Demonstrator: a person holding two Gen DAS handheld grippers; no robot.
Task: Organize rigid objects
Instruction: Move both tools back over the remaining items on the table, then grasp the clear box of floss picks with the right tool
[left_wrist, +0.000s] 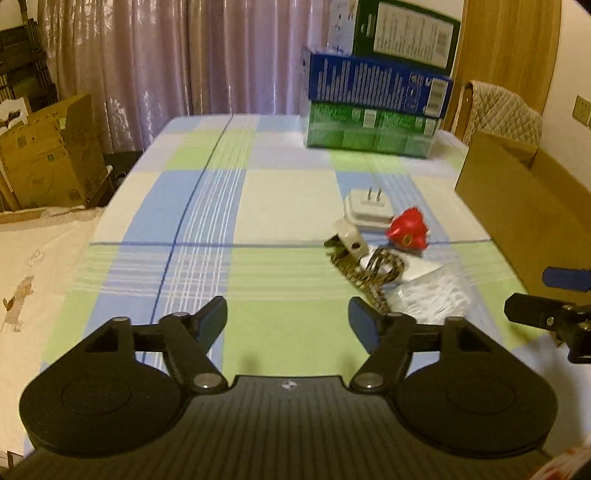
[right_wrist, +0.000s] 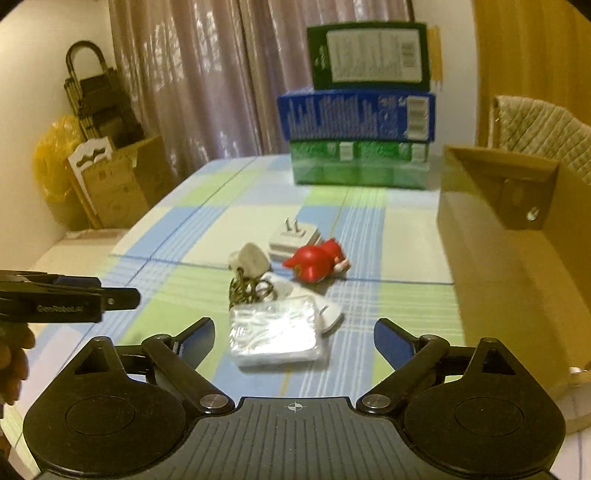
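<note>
A small pile lies on the checked tablecloth: a white plug adapter (left_wrist: 367, 208) (right_wrist: 293, 238), a red toy figure (left_wrist: 407, 229) (right_wrist: 316, 263), a white clip with a patterned cord (left_wrist: 347, 243) (right_wrist: 249, 264), and a clear-wrapped white packet (right_wrist: 275, 334) (left_wrist: 432, 293). My left gripper (left_wrist: 288, 319) is open and empty, left of the pile. My right gripper (right_wrist: 293, 343) is open and empty, its jaws on either side of the packet but apart from it. Each gripper shows at the edge of the other's view.
An open cardboard box (left_wrist: 524, 206) (right_wrist: 517, 251) stands on the table's right side. Stacked green and blue cartons (left_wrist: 373, 107) (right_wrist: 360, 122) stand at the far end. Cardboard boxes (left_wrist: 48, 155) sit on the floor at left, before a curtain.
</note>
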